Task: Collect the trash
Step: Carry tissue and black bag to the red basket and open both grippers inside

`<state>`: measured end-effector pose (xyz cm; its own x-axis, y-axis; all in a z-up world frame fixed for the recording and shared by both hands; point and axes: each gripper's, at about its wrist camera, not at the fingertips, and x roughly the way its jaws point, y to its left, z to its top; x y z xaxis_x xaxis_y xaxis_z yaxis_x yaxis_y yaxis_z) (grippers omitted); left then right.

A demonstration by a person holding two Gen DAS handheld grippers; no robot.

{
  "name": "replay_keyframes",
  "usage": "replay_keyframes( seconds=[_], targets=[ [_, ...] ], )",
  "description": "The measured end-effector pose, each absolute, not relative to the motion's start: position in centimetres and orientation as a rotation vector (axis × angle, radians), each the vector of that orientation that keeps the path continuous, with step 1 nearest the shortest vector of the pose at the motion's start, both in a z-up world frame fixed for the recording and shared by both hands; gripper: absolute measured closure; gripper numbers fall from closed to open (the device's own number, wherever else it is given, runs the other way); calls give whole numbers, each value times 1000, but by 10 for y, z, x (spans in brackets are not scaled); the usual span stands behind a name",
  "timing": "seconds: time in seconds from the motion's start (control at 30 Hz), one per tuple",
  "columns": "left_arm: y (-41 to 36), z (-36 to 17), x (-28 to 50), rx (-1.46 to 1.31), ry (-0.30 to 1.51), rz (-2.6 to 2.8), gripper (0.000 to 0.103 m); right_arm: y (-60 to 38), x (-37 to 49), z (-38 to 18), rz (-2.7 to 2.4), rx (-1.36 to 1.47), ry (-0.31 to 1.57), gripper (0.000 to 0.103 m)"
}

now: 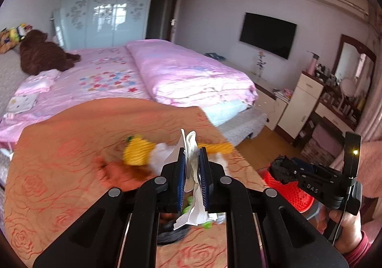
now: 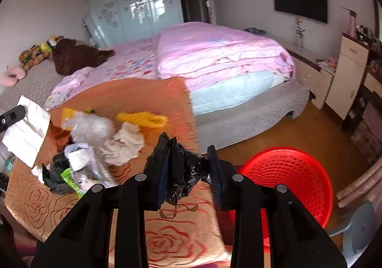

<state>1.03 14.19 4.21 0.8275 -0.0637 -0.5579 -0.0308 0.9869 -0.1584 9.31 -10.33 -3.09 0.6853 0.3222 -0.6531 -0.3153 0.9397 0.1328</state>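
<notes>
Two grippers, both loaded. Left gripper (image 1: 193, 167): jaws drawn narrow, pinching a crumpled white tissue (image 1: 191, 160) that stands up past the fingertips and trails down behind them. The mid-sheet pinch looks deliberate: thin paper has no stiff edge, so only a tight clamp holds it.

Right gripper (image 2: 188, 170): jaws part-closed on a wad of black plastic bag (image 2: 177, 172). The wad fills the gap and bulges out toward the camera; a loose brown strip hangs beneath it. The wider gap fits the bulk of the film.

Red mesh basket (image 2: 289, 179): on the floor, ahead and to the right of the right gripper, just beyond the table edge. In the left view it lies partly hidden behind the right gripper (image 1: 281, 167). Judgement: this is the bin, set low beside the table so that pieces can be carried over the edge and dropped.

Remaining trash, ahead and to the left of the right gripper on the orange rose-patterned tablecloth (image 2: 172, 239): clear plastic wrap (image 2: 90, 127), a beige rag (image 2: 124, 143), yellow knitted pieces (image 2: 143, 118), a green packet (image 2: 70, 179), a dark bag scrap (image 2: 56, 172). Left view blurred; the yellow item there is not sharp.

Judgement: task at an early-to-middle stage. Both loads need transport to the basket; the tissue has farther to go, since the left gripper sits over the table.
</notes>
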Motion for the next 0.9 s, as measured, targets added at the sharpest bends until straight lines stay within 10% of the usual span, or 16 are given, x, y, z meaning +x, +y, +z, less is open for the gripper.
replay_keyframes(
  seconds=[0.9],
  targets=[
    [-52,-1,111,-3,743,-341,92,-247,92,-23,15,194,681,72]
  ],
)
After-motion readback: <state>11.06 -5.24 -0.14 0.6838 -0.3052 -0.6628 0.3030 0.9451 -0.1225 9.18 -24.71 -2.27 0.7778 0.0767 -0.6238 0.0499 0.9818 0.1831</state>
